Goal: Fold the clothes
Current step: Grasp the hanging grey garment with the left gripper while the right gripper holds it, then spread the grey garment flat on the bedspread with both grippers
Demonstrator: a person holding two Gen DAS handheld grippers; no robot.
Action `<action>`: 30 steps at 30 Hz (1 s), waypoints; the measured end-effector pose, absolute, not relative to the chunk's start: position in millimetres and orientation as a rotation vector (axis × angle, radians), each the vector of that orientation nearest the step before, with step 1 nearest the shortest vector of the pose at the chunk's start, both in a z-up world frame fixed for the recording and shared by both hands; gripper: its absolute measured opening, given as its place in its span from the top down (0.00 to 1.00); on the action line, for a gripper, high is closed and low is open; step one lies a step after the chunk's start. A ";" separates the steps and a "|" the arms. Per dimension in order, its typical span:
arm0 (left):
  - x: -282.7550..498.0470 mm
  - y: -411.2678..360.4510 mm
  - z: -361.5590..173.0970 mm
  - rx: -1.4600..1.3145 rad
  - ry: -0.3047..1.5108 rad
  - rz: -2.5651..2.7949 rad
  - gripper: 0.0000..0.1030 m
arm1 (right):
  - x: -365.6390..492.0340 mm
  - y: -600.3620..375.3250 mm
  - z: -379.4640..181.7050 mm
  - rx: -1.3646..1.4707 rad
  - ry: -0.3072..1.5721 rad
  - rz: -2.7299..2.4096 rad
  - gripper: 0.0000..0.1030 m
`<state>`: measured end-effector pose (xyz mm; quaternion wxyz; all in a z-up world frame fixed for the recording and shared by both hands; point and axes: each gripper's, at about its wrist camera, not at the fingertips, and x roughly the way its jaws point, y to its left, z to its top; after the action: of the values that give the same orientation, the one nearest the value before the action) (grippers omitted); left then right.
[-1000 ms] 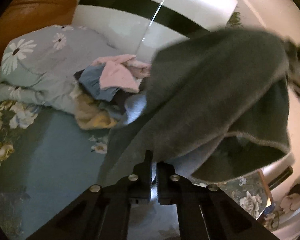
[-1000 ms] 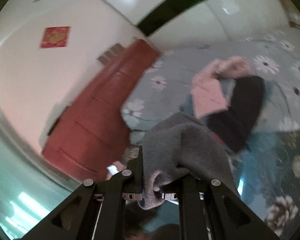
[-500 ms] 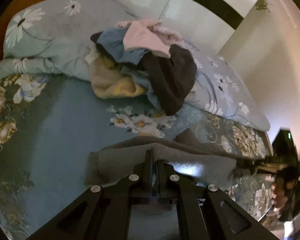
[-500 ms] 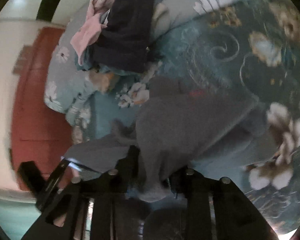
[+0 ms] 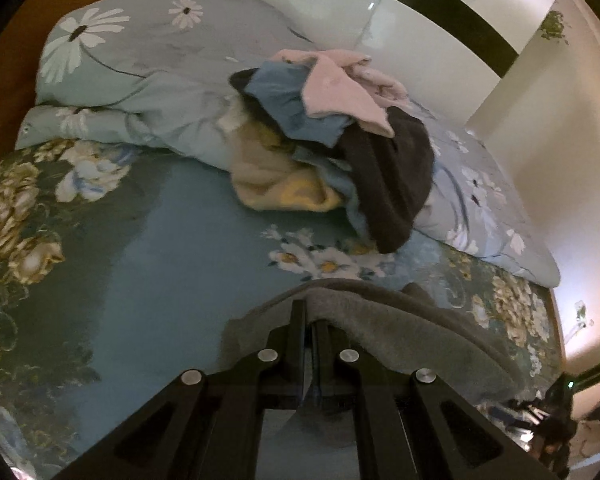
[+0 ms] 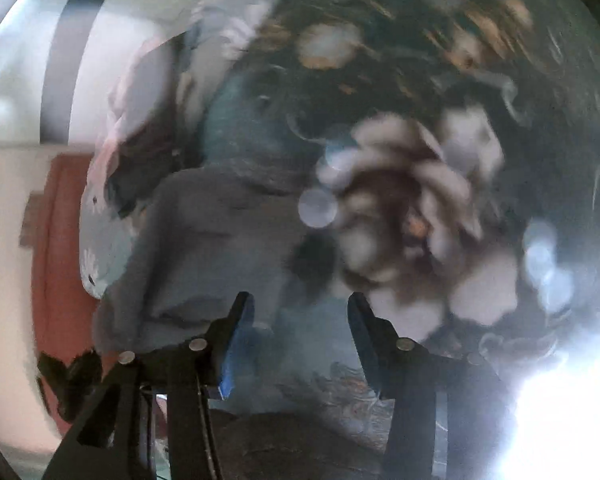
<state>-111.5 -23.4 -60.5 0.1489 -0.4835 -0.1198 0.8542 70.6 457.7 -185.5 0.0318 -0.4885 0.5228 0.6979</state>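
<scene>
Left gripper (image 5: 308, 320): fingers drawn together, clamped on an edge of the grey garment (image 5: 400, 328), which drapes from the jaws to the right and lies on the bed sheet (image 5: 172, 248) near the bed's near edge. Right gripper (image 6: 296, 312): fingers (image 6: 240, 320) spread well apart, nothing between them; the view is blurred by motion, so whether the left finger touches cloth cannot be told. In that view the grey garment (image 6: 204, 240) lies on the sheet, ahead of and to the left of the open jaws, with the floral print of the sheet (image 6: 412, 216) to the right. In the left view, part of the right gripper (image 5: 556, 404) shows dimly at the lower right edge, beyond the far end of the garment. A pile of clothes (image 5: 340, 136) sits further up the bed toward the headboard (image 5: 340, 12), resting partly on a rumpled duvet (image 5: 140, 76): pink piece on top, blue below it, a dark piece hanging down the right side, a beige-yellow one at the front. The pile is well apart from the grey garment.
</scene>
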 end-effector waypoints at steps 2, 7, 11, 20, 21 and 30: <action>-111.7 -30.6 -60.0 -1.396 -0.343 2.471 0.97 | 71.6 453.0 -196.8 -1.472 1.684 2.141 0.51; -112.3 -48.4 -60.8 -1.417 -0.381 2.506 0.97 | 51.7 435.9 -209.9 -1.391 1.829 2.180 0.51; -110.0 -60.8 -62.5 -1.432 -0.431 2.526 0.97 | 36.1 425.9 -217.1 -1.330 1.937 2.156 0.51; -107.0 -75.8 -49.9 -1.409 -0.444 2.562 0.97 | 15.6 418.4 -177.1 -1.233 1.973 2.288 0.95; -107.2 -76.9 -44.1 -1.390 -0.440 2.567 0.97 | 14.1 421.3 -166.9 -1.203 1.966 2.314 0.96; -112.1 -89.9 35.6 -1.140 -0.446 2.605 0.97 | -2.9 445.9 1.6 -0.893 1.702 2.751 0.96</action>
<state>-112.1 -89.9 35.6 0.1311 -0.3926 -0.1536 0.8973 -2.9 445.9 1.6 -0.1068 -0.2647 0.5043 0.8150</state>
